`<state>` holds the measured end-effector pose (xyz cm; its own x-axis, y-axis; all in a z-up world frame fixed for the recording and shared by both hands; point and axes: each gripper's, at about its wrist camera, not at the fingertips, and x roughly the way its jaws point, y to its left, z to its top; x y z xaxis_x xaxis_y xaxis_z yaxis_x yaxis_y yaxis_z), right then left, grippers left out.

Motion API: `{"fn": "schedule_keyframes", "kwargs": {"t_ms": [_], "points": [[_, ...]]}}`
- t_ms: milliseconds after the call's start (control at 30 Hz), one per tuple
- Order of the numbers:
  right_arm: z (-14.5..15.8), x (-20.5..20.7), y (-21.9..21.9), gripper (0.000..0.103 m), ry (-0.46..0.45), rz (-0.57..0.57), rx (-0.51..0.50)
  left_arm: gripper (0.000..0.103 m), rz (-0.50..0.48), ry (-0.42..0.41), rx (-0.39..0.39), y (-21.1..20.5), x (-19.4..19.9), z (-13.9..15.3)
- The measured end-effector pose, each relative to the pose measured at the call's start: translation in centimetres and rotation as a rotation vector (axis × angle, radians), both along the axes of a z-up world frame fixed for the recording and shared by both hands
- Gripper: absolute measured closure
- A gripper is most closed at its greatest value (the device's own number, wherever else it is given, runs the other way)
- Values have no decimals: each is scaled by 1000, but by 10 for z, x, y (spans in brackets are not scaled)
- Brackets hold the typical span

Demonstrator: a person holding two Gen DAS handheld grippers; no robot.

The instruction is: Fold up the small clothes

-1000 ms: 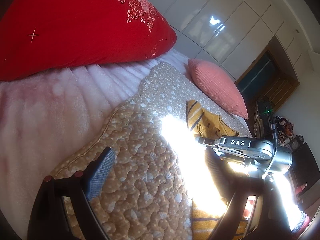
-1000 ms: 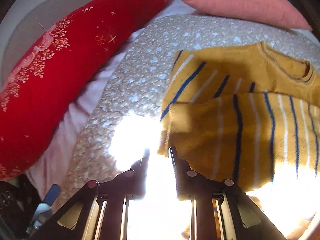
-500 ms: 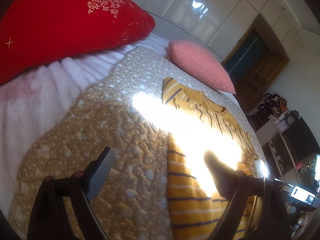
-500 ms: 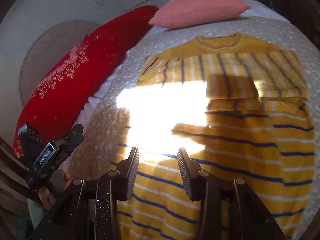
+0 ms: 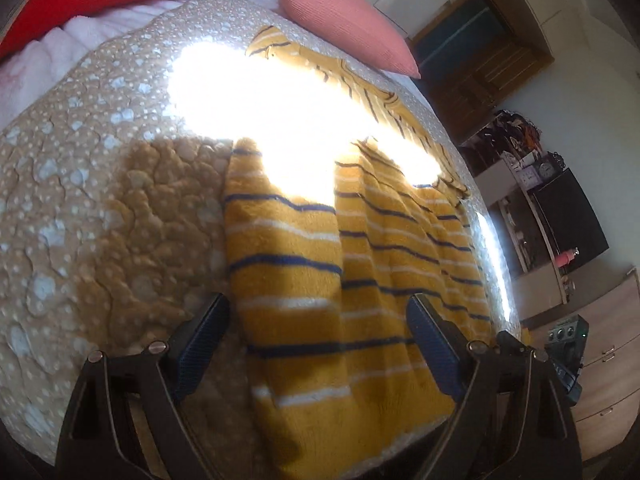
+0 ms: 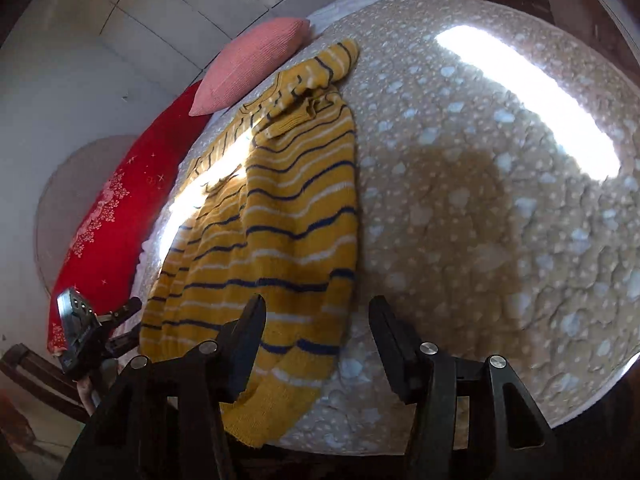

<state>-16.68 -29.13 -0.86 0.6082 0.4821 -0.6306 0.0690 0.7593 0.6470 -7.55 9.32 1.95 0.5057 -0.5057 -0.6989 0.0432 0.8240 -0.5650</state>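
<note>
A small yellow sweater [image 5: 320,260] with blue and white stripes lies flat on the tan quilted bedspread [image 5: 100,200], its sides folded inward, hem toward me. It also shows in the right wrist view [image 6: 280,220]. My left gripper [image 5: 318,336] is open and empty, its jaws straddling the sweater's left hem part just above it. My right gripper [image 6: 318,336] is open and empty over the sweater's lower right corner. The left gripper's body [image 6: 80,328] shows at the sweater's far side in the right wrist view.
A pink cushion [image 5: 348,24] and a red pillow [image 6: 112,216] lie at the head of the bed. A bright sun patch [image 5: 280,112] washes out the sweater's middle. Cabinets and a dark screen [image 5: 568,216] stand to the right of the bed.
Both grippers have pulled back toward the sweater's hem end and lowered near it. The right gripper's jaws have opened wider. The sweater now lies with its sleeves folded in.
</note>
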Motion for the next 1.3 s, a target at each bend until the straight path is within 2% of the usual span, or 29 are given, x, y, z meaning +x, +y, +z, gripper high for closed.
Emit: {"fn": "schedule_keyframes", "kwargs": {"t_ms": [133,200,300,400,433,500,533,567,600,633,700,833,933,1033,1167,1300], "points": [[-9,-4,23,44,-43,31,32,11,-17,-17,-45,-14,-16,-1],[-12,-7,24,44,-67,32,87,9,-24,-40,-45,-21,-22,-2],[-20,-3,21,55,-73,43,219,9,-18,-48,-50,-28,-26,1],[-26,9,21,63,-65,27,226,13,-24,-5,-111,-31,-6,5],[-26,14,23,67,-66,20,215,19,-13,13,-116,-32,1,4],[-25,21,28,75,-69,4,175,45,8,55,-83,-36,14,0],[-24,23,31,79,-77,1,144,80,28,81,-41,-38,19,-5],[-24,25,33,83,-77,0,110,93,51,109,-8,-37,20,-12],[-24,24,35,91,-73,1,87,93,66,113,-50,-32,18,-17],[-24,23,34,92,-74,6,95,93,85,111,-92,-27,15,-18],[-23,20,28,93,-66,12,132,94,110,101,-111,-19,4,-11],[-11,5,22,94,-95,38,135,96,142,32,-76,-12,-24,20],[1,-8,23,94,-122,55,164,96,126,16,-86,-10,-45,36],[12,-28,27,94,-146,88,157,96,99,12,-28,-16,-67,44],[13,-56,30,94,-137,120,126,96,75,27,22,-20,-98,37],[-10,-73,28,88,-67,100,88,95,80,86,20,-13,-108,11]]}}
